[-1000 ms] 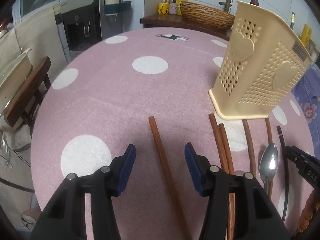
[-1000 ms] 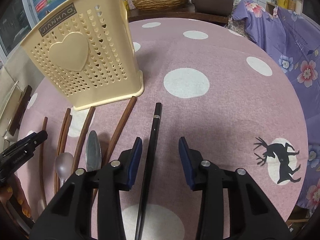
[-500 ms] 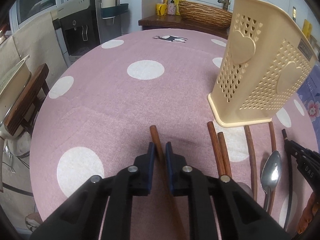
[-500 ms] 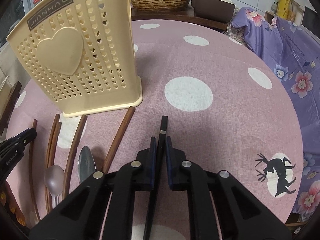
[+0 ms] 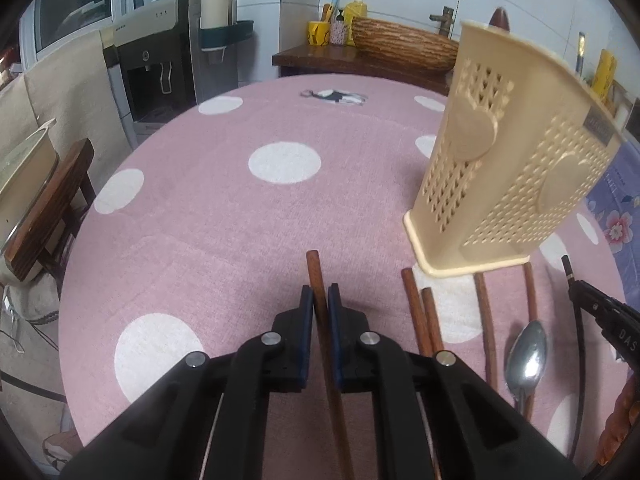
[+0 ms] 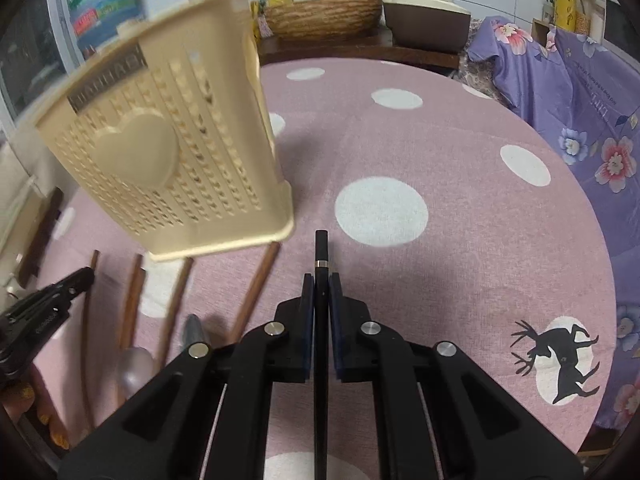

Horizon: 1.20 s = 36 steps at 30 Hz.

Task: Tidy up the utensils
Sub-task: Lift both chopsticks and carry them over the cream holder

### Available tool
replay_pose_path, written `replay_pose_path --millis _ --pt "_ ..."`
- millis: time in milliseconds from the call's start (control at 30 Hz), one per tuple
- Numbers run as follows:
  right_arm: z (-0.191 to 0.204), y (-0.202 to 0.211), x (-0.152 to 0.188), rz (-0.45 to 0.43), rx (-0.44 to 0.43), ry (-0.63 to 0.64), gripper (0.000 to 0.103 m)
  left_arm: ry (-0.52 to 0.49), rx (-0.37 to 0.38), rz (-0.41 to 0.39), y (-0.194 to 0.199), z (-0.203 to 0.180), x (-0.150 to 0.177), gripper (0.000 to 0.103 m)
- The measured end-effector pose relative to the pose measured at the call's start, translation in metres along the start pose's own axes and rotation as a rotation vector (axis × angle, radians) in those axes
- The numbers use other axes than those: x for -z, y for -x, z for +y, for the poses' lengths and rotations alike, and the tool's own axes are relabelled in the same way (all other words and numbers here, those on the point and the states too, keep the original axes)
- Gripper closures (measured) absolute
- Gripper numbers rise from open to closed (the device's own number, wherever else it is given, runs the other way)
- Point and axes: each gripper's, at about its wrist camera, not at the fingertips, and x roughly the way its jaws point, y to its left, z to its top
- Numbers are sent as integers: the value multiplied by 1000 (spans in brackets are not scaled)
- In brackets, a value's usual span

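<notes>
A brown wooden chopstick (image 5: 313,268) lies lengthwise between the pads of my left gripper (image 5: 320,300), which is shut on it just above the pink dotted tablecloth (image 5: 200,220). My right gripper (image 6: 321,288) is shut on a black chopstick (image 6: 321,248) whose tip sticks out ahead. The cream perforated utensil holder (image 5: 516,184) (image 6: 168,168) stands upright between both views. In front of it lie more brown chopsticks (image 5: 416,312) (image 6: 256,292) and a metal spoon (image 5: 526,352). Each gripper shows at the edge of the other's view.
A wooden chair (image 5: 44,216) stands off the table's left edge, with a water dispenser (image 5: 160,68) behind. A side table holds a woven basket (image 5: 400,44). Purple flowered fabric (image 6: 580,100) lies past the right edge. A black deer print (image 6: 560,360) marks the cloth.
Both grippers went from open around their chopsticks to shut on them. The right view has shifted since, with the holder now larger and blurred in it.
</notes>
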Motion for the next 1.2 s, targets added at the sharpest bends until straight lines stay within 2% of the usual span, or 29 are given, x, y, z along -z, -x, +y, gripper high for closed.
replay_pose_path --millis 333,567,800,1200 --pt "3 76 -29 -158 -110 51 95 -7 85 -157 67 0 -30 95" --pt "3 131 -46 -267 -140 97 95 -13 125 -255 109 5 -54 95" --pt "3 152 -52 -296 -150 110 95 -20 134 -301 126 10 -61 95" --pt "10 160 -56 -303 -154 137 95 -38 125 -344 140 10 -65 95"
